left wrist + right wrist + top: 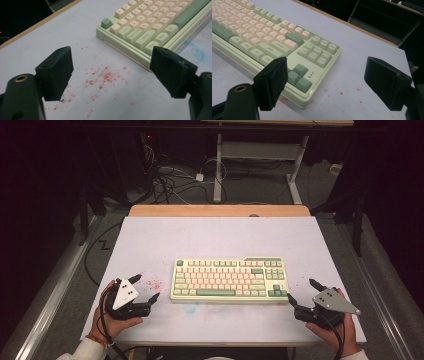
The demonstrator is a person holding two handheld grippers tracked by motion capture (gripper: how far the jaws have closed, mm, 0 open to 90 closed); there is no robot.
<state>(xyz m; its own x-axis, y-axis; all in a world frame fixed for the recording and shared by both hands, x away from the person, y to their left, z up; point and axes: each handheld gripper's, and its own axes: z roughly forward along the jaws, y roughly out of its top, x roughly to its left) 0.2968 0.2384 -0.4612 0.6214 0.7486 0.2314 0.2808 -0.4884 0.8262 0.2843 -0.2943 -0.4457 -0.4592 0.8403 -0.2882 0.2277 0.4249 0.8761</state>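
A keyboard (229, 279) is lying lengthwise left to right between the gaping, empty left gripper (145, 288) and right gripper (301, 291), seemingly equidistant.

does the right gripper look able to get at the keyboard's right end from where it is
Probably yes: the right gripper sits open just off the keyboard's near right corner, with only bare table between them.

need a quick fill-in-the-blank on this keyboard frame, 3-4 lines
1. The green and cream mechanical keyboard lies between the two ____.
2. Both the left claw and the right claw stand ____, holding nothing.
3. The specks on the white tabletop beside the left claw are ____ in colour.

Missing words: claws; open; red
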